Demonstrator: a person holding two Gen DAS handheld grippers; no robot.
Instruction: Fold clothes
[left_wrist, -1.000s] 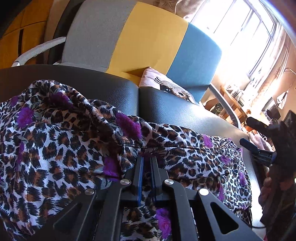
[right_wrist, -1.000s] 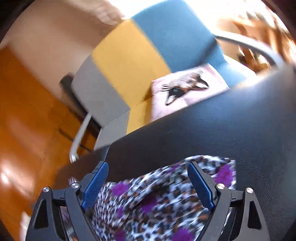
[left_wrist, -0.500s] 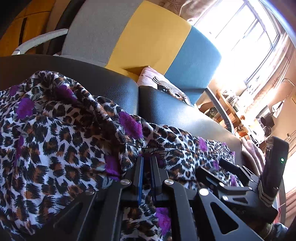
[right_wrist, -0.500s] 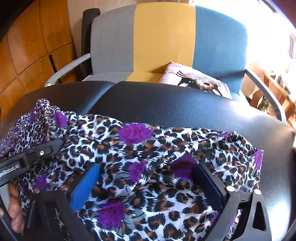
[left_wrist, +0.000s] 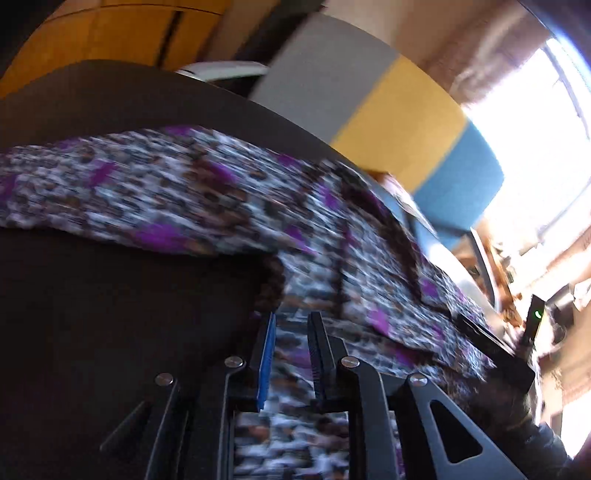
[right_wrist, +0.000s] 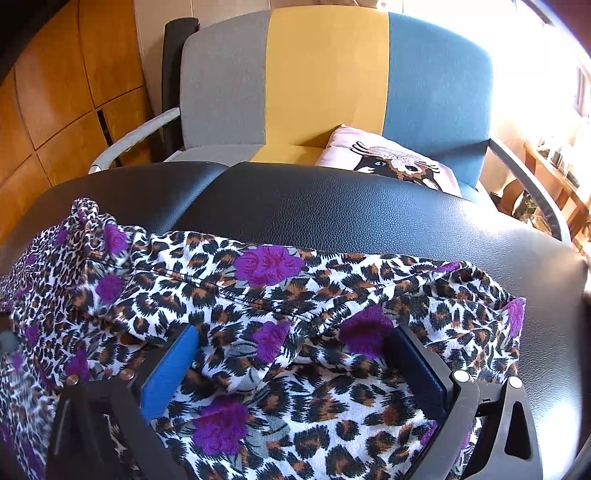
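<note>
1. The garment (right_wrist: 280, 295), leopard print with purple flowers, lies crumpled across a black padded surface (right_wrist: 351, 206).
2. The right hand-held gripper (right_wrist: 291, 365) is spread wide, its blue pads pressed down into the cloth at either side of a raised fold, not pinching it.
3. The left hand-held gripper (left_wrist: 291, 354) is opening; blurred cloth runs between its narrow jaws.
4. Far behind stands a grey, yellow and blue chair (right_wrist: 328, 74) with a cushion (right_wrist: 391, 162).
</note>
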